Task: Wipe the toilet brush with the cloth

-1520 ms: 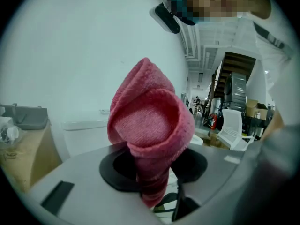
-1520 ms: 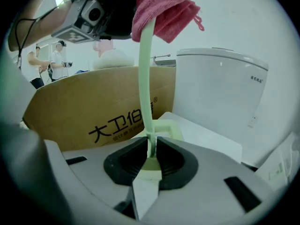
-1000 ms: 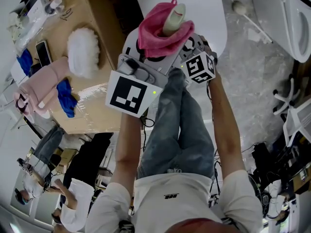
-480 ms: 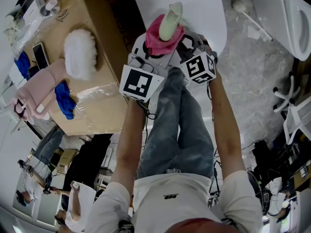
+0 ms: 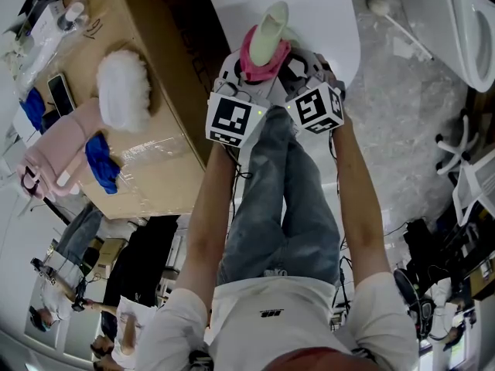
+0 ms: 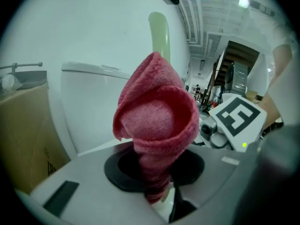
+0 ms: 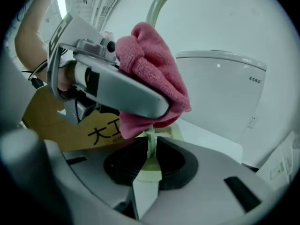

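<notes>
**Toilet brush** (image 5: 271,31): smooth pale green plastic with a rounded, slightly curved handle. We find its flat lower end pinched between the jaws of the right gripper (image 7: 149,167), which stand part-way closed on it. The thin stem rises out beyond those jaws.

**Cloth** (image 6: 157,121): pink-red terry with a nubby pile, wrapped as a hollow cone round the stem just beyond the right jaws. The jaws of the left gripper (image 6: 158,193) are drawn narrow on its gathered lower part.

**Writing:** the cardboard box (image 7: 47,121), left of the right jaws, carries black characters that we read as 大工; the rest is hidden behind the left gripper. The toilet (image 7: 220,93), glossy white ceramic beyond both pairs of jaws, bears a small dark mark that is too small to read.

**Views compared:**
- Only the right gripper view shows the brush inside its jaws and the box lettering.
- The left gripper view alone shows the cloth's open cone from the front, with the handle tip above it.
- Only the head view shows the top of the box, which holds a white fluffy item (image 5: 122,90), a phone (image 5: 58,95) and a blue cloth (image 5: 100,161).
</notes>
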Demonstrator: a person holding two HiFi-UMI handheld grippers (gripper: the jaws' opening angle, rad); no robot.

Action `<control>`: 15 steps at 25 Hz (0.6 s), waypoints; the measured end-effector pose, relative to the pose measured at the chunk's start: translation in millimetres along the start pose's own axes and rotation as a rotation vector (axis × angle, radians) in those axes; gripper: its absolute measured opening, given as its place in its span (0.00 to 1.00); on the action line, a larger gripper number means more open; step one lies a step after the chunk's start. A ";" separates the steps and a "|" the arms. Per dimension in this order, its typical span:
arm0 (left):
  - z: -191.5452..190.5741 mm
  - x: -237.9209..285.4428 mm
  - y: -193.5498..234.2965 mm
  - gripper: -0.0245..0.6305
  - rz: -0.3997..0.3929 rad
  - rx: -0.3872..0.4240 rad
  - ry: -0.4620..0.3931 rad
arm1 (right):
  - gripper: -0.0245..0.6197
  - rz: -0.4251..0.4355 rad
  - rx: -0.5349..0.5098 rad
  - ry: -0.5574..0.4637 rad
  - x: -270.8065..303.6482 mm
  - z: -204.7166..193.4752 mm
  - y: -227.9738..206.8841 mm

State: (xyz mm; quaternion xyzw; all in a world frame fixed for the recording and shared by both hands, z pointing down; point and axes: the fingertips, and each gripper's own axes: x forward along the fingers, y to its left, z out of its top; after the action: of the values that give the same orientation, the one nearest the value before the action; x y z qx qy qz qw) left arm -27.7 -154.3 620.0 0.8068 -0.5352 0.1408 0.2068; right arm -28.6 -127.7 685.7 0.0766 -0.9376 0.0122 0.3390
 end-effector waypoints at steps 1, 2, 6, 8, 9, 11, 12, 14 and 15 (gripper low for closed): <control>-4.6 2.7 0.4 0.21 0.000 -0.002 0.008 | 0.12 -0.001 -0.001 -0.001 0.0 0.0 -0.3; -9.1 5.2 0.9 0.21 -0.001 -0.004 0.017 | 0.12 -0.002 -0.001 -0.003 0.0 0.0 -0.5; -25.0 13.1 2.6 0.21 -0.004 -0.012 0.046 | 0.12 -0.005 0.000 -0.001 0.4 -0.5 -0.4; -28.2 15.0 2.7 0.21 -0.006 -0.015 0.051 | 0.12 -0.007 0.001 0.000 0.5 -0.8 -0.2; -28.5 15.2 2.6 0.21 -0.006 -0.014 0.052 | 0.12 -0.007 0.001 0.001 0.4 -0.8 0.0; -28.2 14.9 2.6 0.21 -0.004 -0.018 0.054 | 0.12 -0.008 -0.001 0.001 0.1 -0.7 -0.1; -28.0 14.7 2.8 0.21 -0.003 -0.020 0.057 | 0.12 -0.008 -0.001 0.001 0.1 -0.7 -0.1; -27.3 13.8 2.8 0.21 -0.001 -0.013 0.070 | 0.12 -0.009 -0.003 0.002 0.1 -0.7 -0.2; -26.5 12.9 2.6 0.21 0.001 -0.006 0.077 | 0.12 -0.010 -0.004 0.001 0.2 -0.8 -0.1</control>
State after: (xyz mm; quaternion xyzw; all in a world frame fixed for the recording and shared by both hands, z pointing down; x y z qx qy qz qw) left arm -25.3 -152.7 649.5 0.7999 -0.5277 0.1702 0.2296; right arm -28.2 -127.8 686.4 0.0804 -0.9370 0.0088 0.3399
